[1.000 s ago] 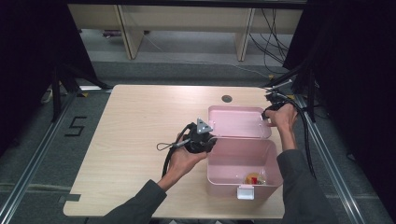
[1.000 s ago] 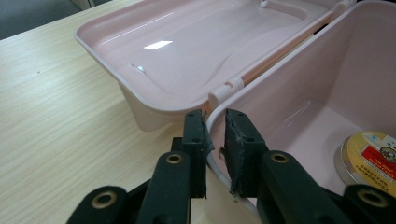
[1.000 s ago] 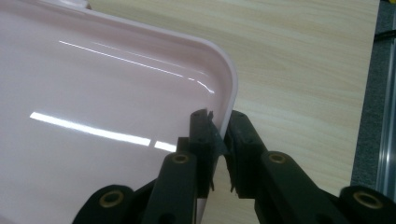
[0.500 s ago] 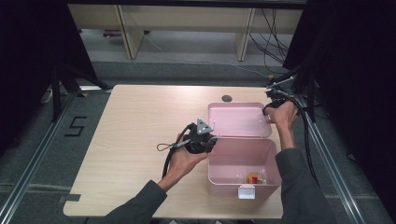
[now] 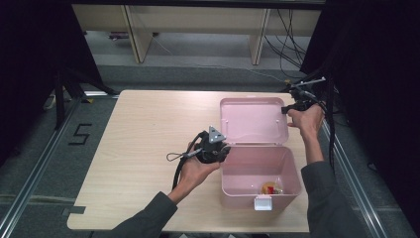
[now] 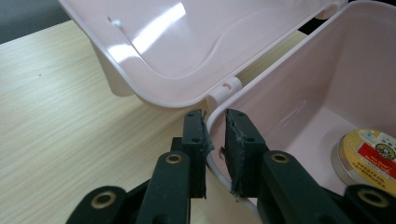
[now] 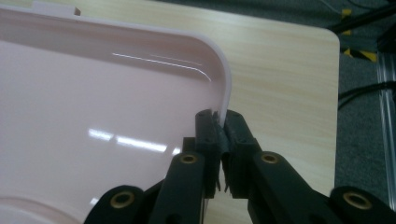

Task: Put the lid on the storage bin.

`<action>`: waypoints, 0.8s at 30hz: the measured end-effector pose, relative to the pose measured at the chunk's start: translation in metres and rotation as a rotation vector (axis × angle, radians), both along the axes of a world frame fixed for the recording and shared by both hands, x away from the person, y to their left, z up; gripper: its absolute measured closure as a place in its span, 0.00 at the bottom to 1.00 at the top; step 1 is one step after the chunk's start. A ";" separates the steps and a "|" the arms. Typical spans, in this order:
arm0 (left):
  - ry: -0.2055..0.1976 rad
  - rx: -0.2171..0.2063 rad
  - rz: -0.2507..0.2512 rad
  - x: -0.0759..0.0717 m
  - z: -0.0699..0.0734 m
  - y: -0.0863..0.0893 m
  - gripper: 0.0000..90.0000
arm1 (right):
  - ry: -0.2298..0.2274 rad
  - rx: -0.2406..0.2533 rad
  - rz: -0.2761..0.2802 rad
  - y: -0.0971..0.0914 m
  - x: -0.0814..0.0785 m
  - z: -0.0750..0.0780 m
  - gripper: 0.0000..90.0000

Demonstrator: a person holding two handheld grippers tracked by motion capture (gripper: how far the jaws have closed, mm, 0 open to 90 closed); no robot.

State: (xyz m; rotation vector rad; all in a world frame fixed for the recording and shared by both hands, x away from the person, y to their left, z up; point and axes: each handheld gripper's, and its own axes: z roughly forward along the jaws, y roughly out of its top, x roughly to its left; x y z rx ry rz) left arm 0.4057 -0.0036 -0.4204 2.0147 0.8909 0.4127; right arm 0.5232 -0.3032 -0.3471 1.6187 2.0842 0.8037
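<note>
An open pink plastic box [image 5: 242, 196] stands at the table's right, its lid [image 5: 252, 121] hinged back and tilted up. My left gripper [image 5: 225, 151] is shut on the box's left wall near the hinge; in the left gripper view the gripper [image 6: 215, 128] has the thin pink rim [image 6: 211, 122] pinched between its pads. My right gripper [image 5: 286, 109] is shut on the lid's right edge, seen close in the right gripper view [image 7: 220, 122] clamping the lid's rim [image 7: 225, 88]. A round gold and red tin [image 5: 271, 187] lies on the box floor [image 6: 369, 156].
The wooden table [image 5: 148, 129] has bare room left of the box. A white latch [image 5: 262, 202] hangs on the box's front. Metal rails run along both table sides, and cables [image 5: 317, 84] trail behind the right hand.
The right hand has risen with the lid's edge, so the lid now tilts up more and hides a small dark round thing behind it. The left hand has kept still.
</note>
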 end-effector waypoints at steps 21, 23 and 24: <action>-0.006 -0.025 0.019 -0.002 -0.002 0.002 0.86 | -0.220 0.074 0.096 -0.010 -0.049 0.033 0.98; -0.011 -0.025 0.022 -0.002 -0.003 0.002 0.86 | -0.234 0.089 0.090 -0.009 -0.055 0.035 0.98; -0.010 -0.026 0.024 -0.002 -0.003 0.002 0.86 | -0.234 0.103 0.088 -0.009 -0.057 0.036 0.98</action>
